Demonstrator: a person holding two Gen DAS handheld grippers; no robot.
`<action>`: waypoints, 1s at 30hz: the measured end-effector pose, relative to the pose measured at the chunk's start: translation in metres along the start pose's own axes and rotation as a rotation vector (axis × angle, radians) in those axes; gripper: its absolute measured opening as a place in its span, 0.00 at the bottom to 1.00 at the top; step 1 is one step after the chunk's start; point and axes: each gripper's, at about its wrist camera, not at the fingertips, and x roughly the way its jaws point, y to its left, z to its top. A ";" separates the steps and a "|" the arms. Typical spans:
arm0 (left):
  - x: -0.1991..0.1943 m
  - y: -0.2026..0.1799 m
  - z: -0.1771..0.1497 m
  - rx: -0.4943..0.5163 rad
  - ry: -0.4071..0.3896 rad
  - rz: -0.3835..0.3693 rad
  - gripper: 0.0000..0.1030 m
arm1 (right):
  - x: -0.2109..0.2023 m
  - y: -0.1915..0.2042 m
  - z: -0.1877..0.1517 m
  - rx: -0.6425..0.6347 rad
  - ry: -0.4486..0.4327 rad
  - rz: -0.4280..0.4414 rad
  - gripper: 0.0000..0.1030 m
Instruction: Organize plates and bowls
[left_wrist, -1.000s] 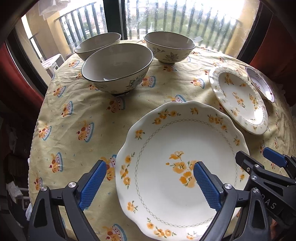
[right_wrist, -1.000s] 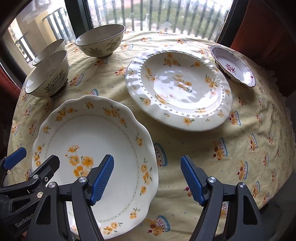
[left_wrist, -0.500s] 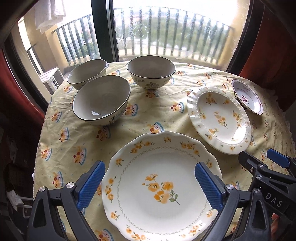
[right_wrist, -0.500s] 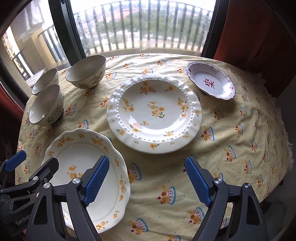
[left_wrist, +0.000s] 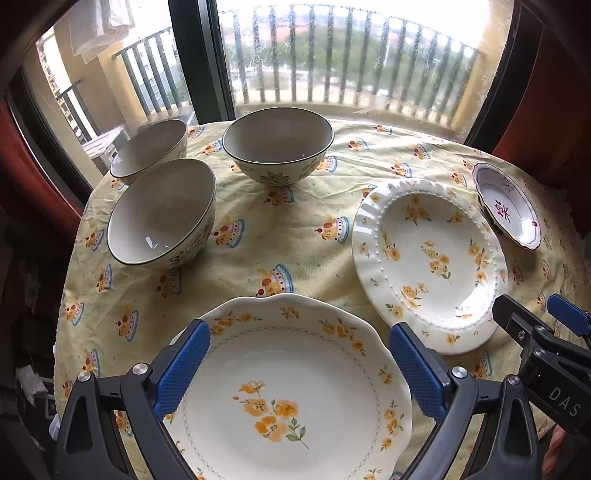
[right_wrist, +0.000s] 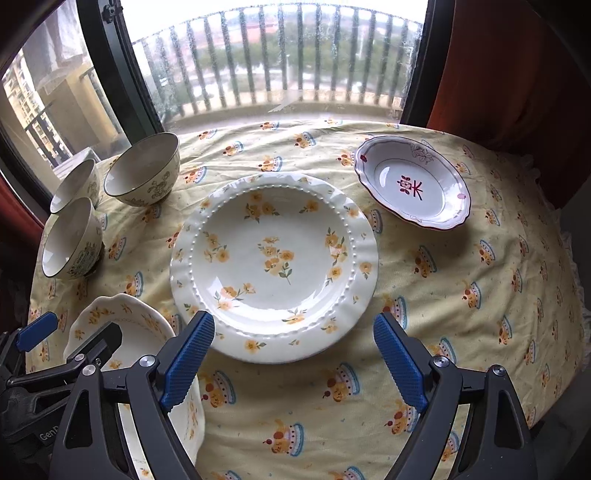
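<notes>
A scalloped plate with orange flowers (left_wrist: 288, 391) lies at the table's near edge, under my open left gripper (left_wrist: 299, 365); it also shows in the right wrist view (right_wrist: 125, 332). A beaded-rim flowered plate (left_wrist: 428, 258) (right_wrist: 273, 262) lies at the middle, beyond my open right gripper (right_wrist: 291, 354). A small dish with a red mark (left_wrist: 506, 206) (right_wrist: 413, 188) sits at the far right. Three grey-lined bowls (left_wrist: 162, 210) (left_wrist: 277, 147) (left_wrist: 151, 147) stand at the far left; in the right wrist view they are at the left (right_wrist: 144, 173) (right_wrist: 70, 240) (right_wrist: 74, 184). Both grippers are empty.
The round table has a yellow cloth with cake prints (left_wrist: 303, 254) (right_wrist: 461, 288). A window with balcony railing (left_wrist: 332, 62) is behind it. Red curtains (right_wrist: 509, 74) hang at the sides. Each gripper shows at the edge of the other's view (left_wrist: 546, 350) (right_wrist: 48, 354).
Both grippers have pulled back and risen from the table. The plates and bowls now look smaller and farther; none of them has moved.
</notes>
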 end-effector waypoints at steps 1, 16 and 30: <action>0.002 -0.004 0.004 0.004 -0.002 0.003 0.96 | 0.003 -0.004 0.004 -0.006 -0.003 -0.002 0.87; 0.055 -0.059 0.051 0.050 0.001 0.041 0.96 | 0.064 -0.056 0.054 -0.012 0.054 0.044 0.85; 0.104 -0.076 0.058 0.031 0.091 0.035 0.93 | 0.124 -0.066 0.067 -0.013 0.155 0.041 0.66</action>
